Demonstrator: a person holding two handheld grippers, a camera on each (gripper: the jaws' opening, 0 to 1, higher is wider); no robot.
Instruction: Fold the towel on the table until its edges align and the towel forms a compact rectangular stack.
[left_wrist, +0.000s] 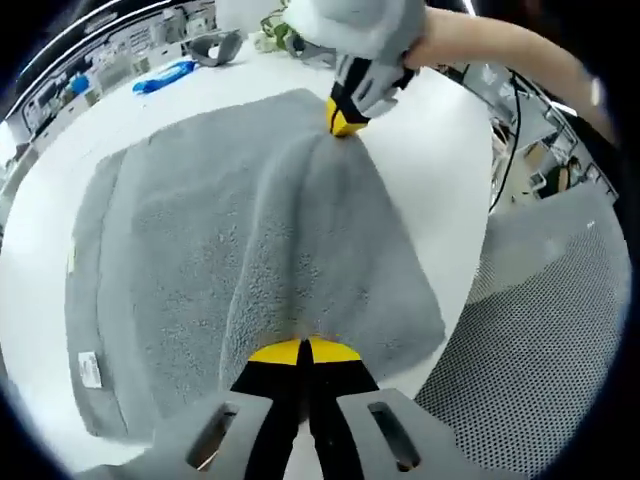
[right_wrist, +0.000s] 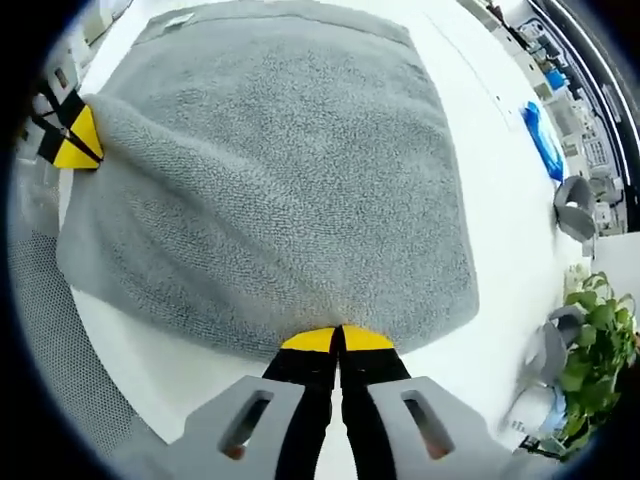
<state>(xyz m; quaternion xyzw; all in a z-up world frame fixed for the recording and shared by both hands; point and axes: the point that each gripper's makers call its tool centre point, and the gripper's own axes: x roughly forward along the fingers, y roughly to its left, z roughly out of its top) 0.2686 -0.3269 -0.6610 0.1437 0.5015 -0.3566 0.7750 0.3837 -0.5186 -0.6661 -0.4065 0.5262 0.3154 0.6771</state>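
White table (left_wrist: 440, 180) bears towel (left_wrist: 250, 250), both grippers' jaws pinching it.

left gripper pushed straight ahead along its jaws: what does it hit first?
The grey towel: the left gripper is already shut on its near edge. Further along that line sits the right gripper, though depth is hard to judge.

this looks like a lab or technical workroom rather than a home. the white table (left_wrist: 440, 150) is the landmark: beyond its far edge in the left gripper view run shelves of equipment (left_wrist: 120, 50), and off its right side hang dark cables (left_wrist: 505, 140) beside more gear. just past the table's near edge sits a perforated metal surface (left_wrist: 545, 340), and by its corner in the right gripper view stands a potted green plant (right_wrist: 595, 345).
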